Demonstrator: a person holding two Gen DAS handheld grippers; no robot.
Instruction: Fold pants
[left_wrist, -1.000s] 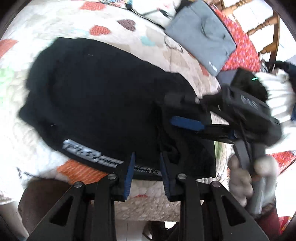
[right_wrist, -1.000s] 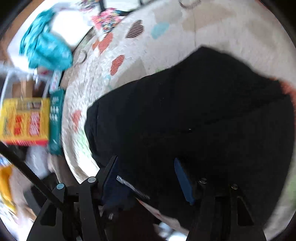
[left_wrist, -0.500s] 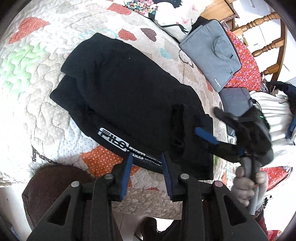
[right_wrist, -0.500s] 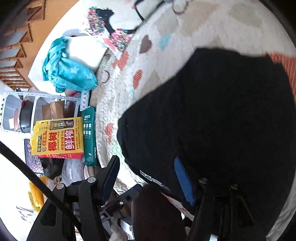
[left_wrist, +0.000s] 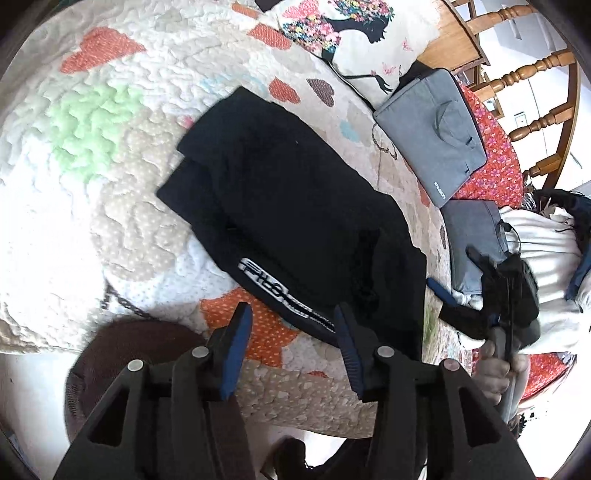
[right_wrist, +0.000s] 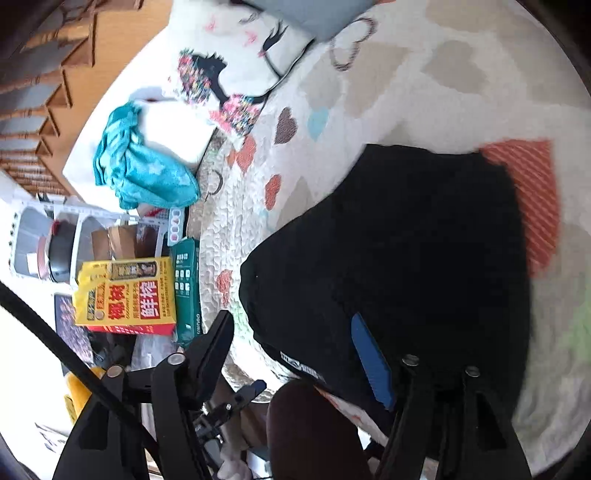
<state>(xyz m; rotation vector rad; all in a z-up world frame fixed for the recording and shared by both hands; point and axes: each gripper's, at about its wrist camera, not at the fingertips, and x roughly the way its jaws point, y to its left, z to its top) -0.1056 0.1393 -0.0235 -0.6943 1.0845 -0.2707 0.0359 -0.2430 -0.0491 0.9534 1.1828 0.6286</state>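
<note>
The black pants (left_wrist: 295, 221) lie folded into a compact stack on the heart-patterned quilt (left_wrist: 92, 129), with a white logo along the near edge. My left gripper (left_wrist: 291, 325) is open and empty, raised just short of that edge. The right gripper (left_wrist: 450, 291) shows at the right in the left wrist view, off the pants' right end. In the right wrist view the pants (right_wrist: 406, 251) fill the middle, and my right gripper (right_wrist: 295, 332) is open and empty above their near edge.
A grey laptop bag (left_wrist: 436, 129) and a printed pillow (left_wrist: 351, 33) lie at the quilt's far side. A wooden chair (left_wrist: 535, 74) stands behind. A teal cloth (right_wrist: 140, 170), a yellow box (right_wrist: 125, 295) and a green box (right_wrist: 186, 288) sit beside the bed.
Both grippers have pulled back and up from the pants. The left jaws, narrow at the pants' edge before, have opened wider. The pants stay folded on the quilt.
</note>
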